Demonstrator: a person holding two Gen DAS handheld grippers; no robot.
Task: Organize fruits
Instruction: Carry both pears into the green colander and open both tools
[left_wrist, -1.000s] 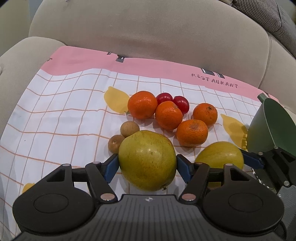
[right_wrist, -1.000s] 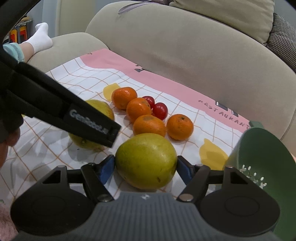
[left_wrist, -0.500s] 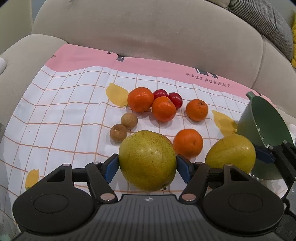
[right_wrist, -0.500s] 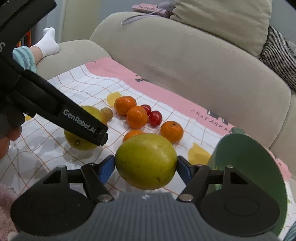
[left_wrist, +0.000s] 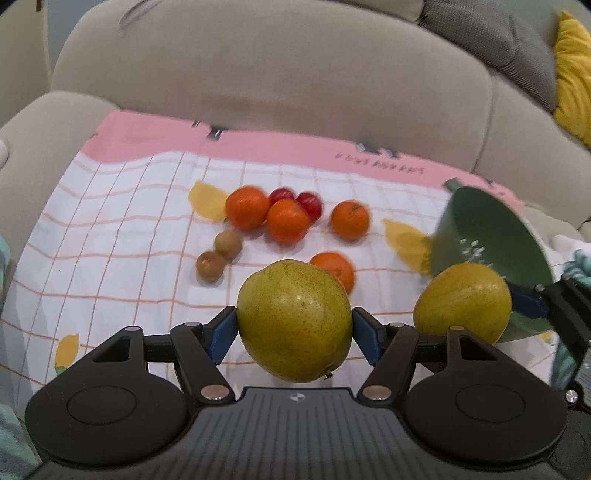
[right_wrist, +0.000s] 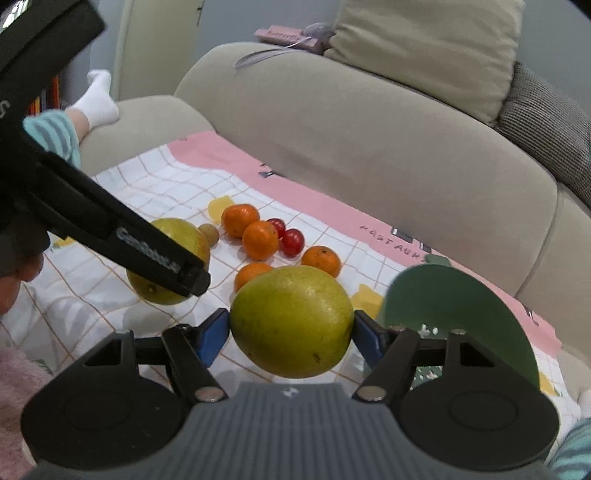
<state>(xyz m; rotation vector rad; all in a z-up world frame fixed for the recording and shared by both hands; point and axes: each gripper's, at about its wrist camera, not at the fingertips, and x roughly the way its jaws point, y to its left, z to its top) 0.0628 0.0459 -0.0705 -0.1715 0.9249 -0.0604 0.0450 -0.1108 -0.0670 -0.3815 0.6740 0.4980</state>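
My left gripper is shut on a yellow-green pear, held clear above the checked cloth. My right gripper is shut on a second pear, also off the cloth, right beside the tilted green colander. In the left wrist view that second pear hangs in front of the colander. On the cloth lie several oranges, two cherry tomatoes and two brown longans. The left gripper's arm crosses the right wrist view and hides part of its pear.
The cloth lies on a beige sofa seat with the backrest close behind. A grey cushion and a yellow pillow sit at the right. A person's foot in a white sock rests on the sofa arm at the left.
Both grippers have risen and pulled back with their pears, which now hang above the cloth. The right gripper's pear has moved closer to the colander. The fruit on the cloth has stayed put.
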